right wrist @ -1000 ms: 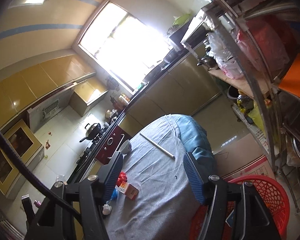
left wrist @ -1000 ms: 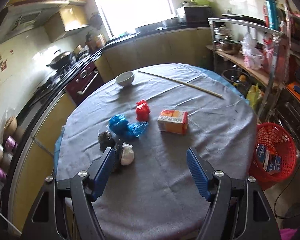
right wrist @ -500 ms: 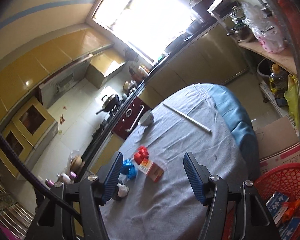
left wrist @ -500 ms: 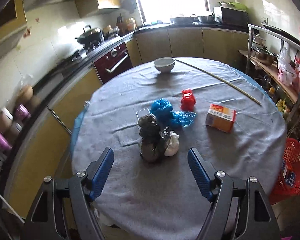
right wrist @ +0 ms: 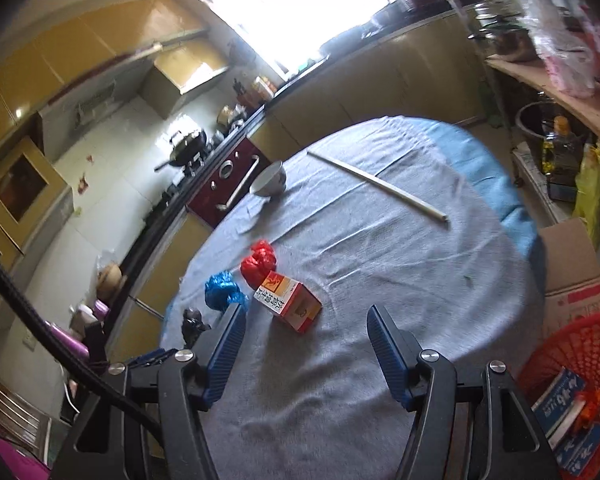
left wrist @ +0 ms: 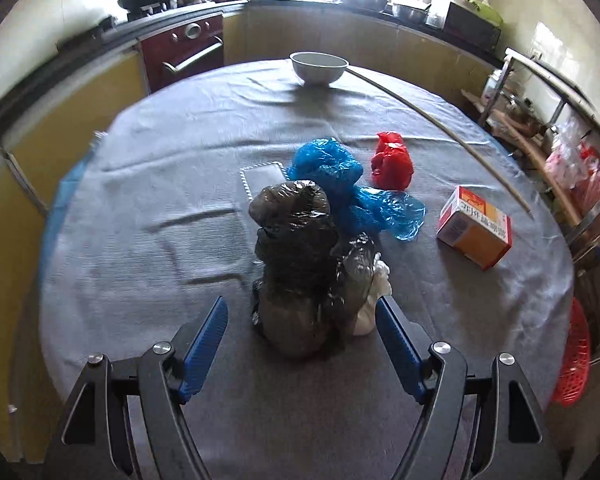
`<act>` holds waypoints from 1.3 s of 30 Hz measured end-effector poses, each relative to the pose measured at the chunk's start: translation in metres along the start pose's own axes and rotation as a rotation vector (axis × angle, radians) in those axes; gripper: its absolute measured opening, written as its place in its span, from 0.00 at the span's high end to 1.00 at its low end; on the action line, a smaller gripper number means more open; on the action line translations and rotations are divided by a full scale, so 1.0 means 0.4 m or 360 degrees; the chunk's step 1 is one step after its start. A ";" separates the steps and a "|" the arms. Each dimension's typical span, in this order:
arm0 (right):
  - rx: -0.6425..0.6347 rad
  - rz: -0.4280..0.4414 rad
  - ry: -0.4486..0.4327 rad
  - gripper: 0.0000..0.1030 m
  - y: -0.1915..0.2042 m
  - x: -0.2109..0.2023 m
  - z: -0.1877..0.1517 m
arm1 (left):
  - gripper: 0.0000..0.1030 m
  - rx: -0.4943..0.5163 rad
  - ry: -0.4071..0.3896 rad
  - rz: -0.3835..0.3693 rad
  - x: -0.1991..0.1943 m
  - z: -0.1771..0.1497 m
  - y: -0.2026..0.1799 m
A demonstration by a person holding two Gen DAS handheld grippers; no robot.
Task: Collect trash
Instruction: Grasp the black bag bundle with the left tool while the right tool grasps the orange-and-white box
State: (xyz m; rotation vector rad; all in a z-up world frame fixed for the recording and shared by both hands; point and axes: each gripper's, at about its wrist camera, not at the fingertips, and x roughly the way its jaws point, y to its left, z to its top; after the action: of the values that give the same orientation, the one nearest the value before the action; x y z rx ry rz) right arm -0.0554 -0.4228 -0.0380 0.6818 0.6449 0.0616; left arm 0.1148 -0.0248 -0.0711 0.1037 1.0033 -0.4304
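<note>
A round table with a grey cloth [left wrist: 148, 208] holds trash. A crumpled black plastic bag [left wrist: 300, 264] stands just ahead of my open left gripper [left wrist: 300, 312], between its blue fingers, with a white wad [left wrist: 376, 292] at its right. Behind lie a blue bag [left wrist: 332, 176], a red bag [left wrist: 392, 160] and an orange-and-white carton [left wrist: 476, 228]. My right gripper [right wrist: 304, 316] is open and empty above the table, just short of the carton [right wrist: 288, 300]. The red bag [right wrist: 258, 264], blue bag [right wrist: 222, 290] and black bag [right wrist: 192, 322] show to its left.
A white bowl [left wrist: 318, 68] and a long thin stick [left wrist: 440, 124] lie at the far side. A red mesh basket [right wrist: 576, 392] holding cartons stands on the floor at the right, beside a cardboard box [right wrist: 572, 276]. Metal shelves [left wrist: 560, 120] stand right, kitchen counter and stove behind.
My left gripper has swung left and moved in close to the black bag. My right gripper has tilted down toward the table and the carton.
</note>
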 end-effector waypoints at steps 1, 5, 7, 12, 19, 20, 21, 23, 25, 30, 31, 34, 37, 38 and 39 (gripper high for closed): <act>-0.0025 0.0001 0.0038 0.35 0.014 0.041 0.010 | 0.25 0.0002 0.0005 -0.0033 0.006 0.003 0.004; -0.0137 0.0023 0.0158 0.35 0.056 0.197 0.058 | 0.25 0.0029 0.0036 -0.0167 0.036 0.018 0.018; -0.0143 0.0047 0.0223 0.35 0.063 0.281 0.084 | 0.25 0.0031 0.0044 -0.0217 0.051 0.030 0.026; -0.0180 0.0121 0.0391 0.35 0.079 0.449 0.123 | 0.25 0.0000 0.0067 -0.0347 0.081 0.053 0.047; -0.0282 0.0195 0.0610 0.35 0.107 0.558 0.099 | 0.26 -0.0023 0.0110 -0.0437 0.122 0.070 0.066; -0.0313 0.0205 0.0636 0.35 0.116 0.563 0.092 | 0.26 -0.0029 0.0112 -0.0440 0.128 0.071 0.068; -0.0352 0.0208 0.0659 0.35 0.128 0.566 0.085 | 0.27 -0.0040 0.0117 -0.0448 0.133 0.072 0.071; -0.0436 0.0188 0.0682 0.35 0.149 0.566 0.069 | 0.31 -0.0070 0.0131 -0.0475 0.137 0.067 0.081; -0.0533 0.0171 0.0710 0.35 0.176 0.562 0.051 | 0.35 -0.0100 0.0156 -0.0499 0.146 0.061 0.091; -0.0774 0.0023 0.0759 0.32 0.218 0.577 -0.006 | 0.54 -0.0142 0.0216 -0.0506 0.166 0.038 0.108; -0.0791 -0.0029 0.0759 0.32 0.216 0.584 -0.015 | 0.58 -0.0148 0.0212 -0.0516 0.164 0.034 0.110; -0.0778 -0.0106 0.0718 0.34 0.204 0.594 -0.029 | 0.61 -0.0147 0.0200 -0.0519 0.156 0.031 0.109; -0.0710 -0.0096 0.0676 0.47 0.192 0.585 -0.042 | 0.63 -0.0127 0.0174 -0.0514 0.137 0.024 0.099; -0.0702 -0.0110 0.0661 0.47 0.190 0.580 -0.046 | 0.63 -0.0123 0.0162 -0.0509 0.129 0.022 0.098; -0.0692 -0.0120 0.0648 0.47 0.190 0.573 -0.050 | 0.63 -0.0118 0.0138 -0.0505 0.115 0.020 0.095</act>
State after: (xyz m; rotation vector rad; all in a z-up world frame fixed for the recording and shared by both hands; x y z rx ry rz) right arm 0.1292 -0.2931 -0.1261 0.2209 1.0100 0.2680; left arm 0.1575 -0.0062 -0.1093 -0.1062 1.1243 -0.6815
